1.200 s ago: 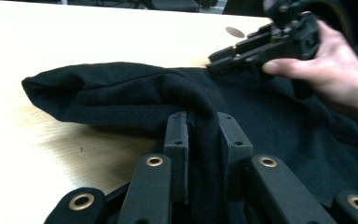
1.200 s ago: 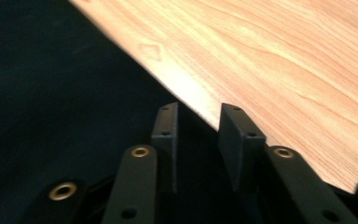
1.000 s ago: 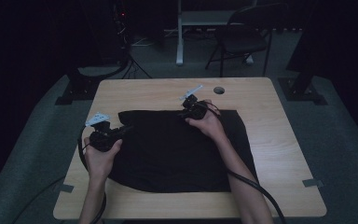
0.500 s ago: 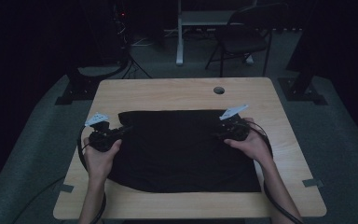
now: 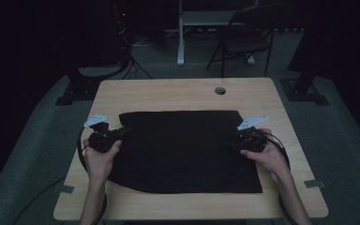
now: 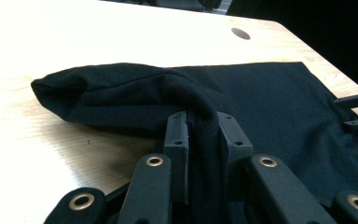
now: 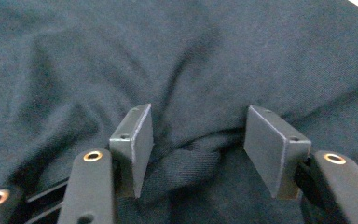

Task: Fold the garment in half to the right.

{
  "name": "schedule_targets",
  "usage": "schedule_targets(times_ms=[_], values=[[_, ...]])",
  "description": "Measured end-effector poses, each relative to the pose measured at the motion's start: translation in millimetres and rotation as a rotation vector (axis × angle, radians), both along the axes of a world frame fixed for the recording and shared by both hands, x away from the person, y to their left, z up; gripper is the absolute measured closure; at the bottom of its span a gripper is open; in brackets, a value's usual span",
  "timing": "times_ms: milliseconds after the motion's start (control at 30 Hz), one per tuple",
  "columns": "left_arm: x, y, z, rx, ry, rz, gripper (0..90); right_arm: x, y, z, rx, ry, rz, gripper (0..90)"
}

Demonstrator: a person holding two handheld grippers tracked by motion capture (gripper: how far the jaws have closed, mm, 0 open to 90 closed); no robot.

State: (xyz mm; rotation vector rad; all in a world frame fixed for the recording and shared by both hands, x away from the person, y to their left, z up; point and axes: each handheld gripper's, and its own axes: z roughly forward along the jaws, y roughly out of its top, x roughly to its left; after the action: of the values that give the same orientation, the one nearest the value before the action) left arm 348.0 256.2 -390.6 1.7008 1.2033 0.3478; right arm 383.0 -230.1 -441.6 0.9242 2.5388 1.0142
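Black cloth point(image 5: 183, 150) spread flat mid-table, left edge bunched and lifted.

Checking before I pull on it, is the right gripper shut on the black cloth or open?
Open. The right gripper has jaws standing apart over a raised fold of the black cloth, pads off it; they have just been opening.

bare table point(image 5: 168, 96) beyond black cloth point(image 5: 183, 150), unobstructed
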Motion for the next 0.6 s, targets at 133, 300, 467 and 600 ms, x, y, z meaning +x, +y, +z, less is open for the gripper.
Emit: schedule_targets(times_ms=[133,300,467,600], values=[[0.3,1.5,-1.1,-0.004,-0.001,0.002,77.7,0.3,-3.7,-3.7,0.048,0.019,-0.013,42.8],[0.8,3.0,-1.7,-0.004,-0.001,0.004,77.6,-1.7,-4.5,-6.1,0.074,0.014,-0.020,43.1],[-0.1,5.2,1.2,-0.007,-0.008,0.006,77.6,-3.3,1.0,-6.6,0.079,0.012,-0.014,43.3],[-0.6,6.1,3.6,-0.016,-0.013,0.003,77.6,-3.5,6.4,-7.1,0.083,0.007,-0.007,43.3]])
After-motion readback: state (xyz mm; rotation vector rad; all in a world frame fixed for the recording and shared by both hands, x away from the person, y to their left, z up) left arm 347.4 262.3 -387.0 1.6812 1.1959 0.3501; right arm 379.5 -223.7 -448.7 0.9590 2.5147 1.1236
